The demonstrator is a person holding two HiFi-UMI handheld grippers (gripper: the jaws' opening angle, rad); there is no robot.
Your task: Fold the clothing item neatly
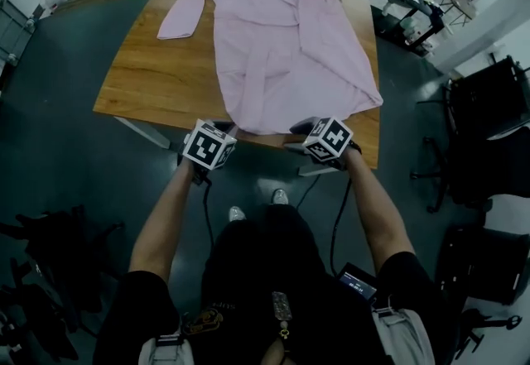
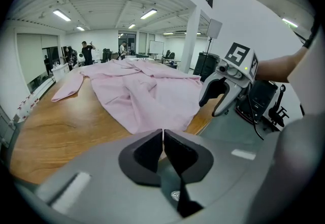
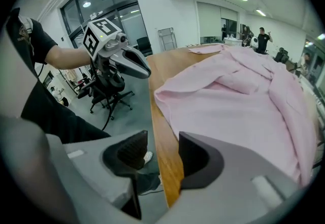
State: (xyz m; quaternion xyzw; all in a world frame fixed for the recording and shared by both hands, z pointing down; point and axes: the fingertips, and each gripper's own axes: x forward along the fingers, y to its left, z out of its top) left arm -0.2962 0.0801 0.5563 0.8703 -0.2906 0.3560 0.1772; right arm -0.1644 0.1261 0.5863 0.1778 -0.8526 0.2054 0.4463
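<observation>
Left gripper (image 2: pixel 163 136) clenched: dark pads pressed flat together, nothing showing between them. Tips angled down toward the near edge of the table (image 1: pixel 157 78), close by the near left corner of the shirt (image 1: pixel 281 49); contact with the cloth impossible to judge from any view.

Right gripper (image 3: pixel 162 139) released: pads well apart, with only the wooden table edge and the grey floor (image 1: pixel 58 148) visible through the gap, no cloth between them. Held at the same near edge, just beside the shirt's near right corner and not far from the other gripper.

Shirt pale pink, long-sleeved, spread on the table with its collar end at the far side and its hem (image 1: pixel 265 127) toward the person. Most of the body flat, with soft wrinkles. Left sleeve (image 1: pixel 184 12) stretched out sideways over bare wood. Along the right side, a long fold of cloth doubled over the front, its lower corner reaching out toward the table's right edge.

Bare wood on the left half of the table. Black office chair (image 1: pixel 489 103) off to the right, well apart from the table.
</observation>
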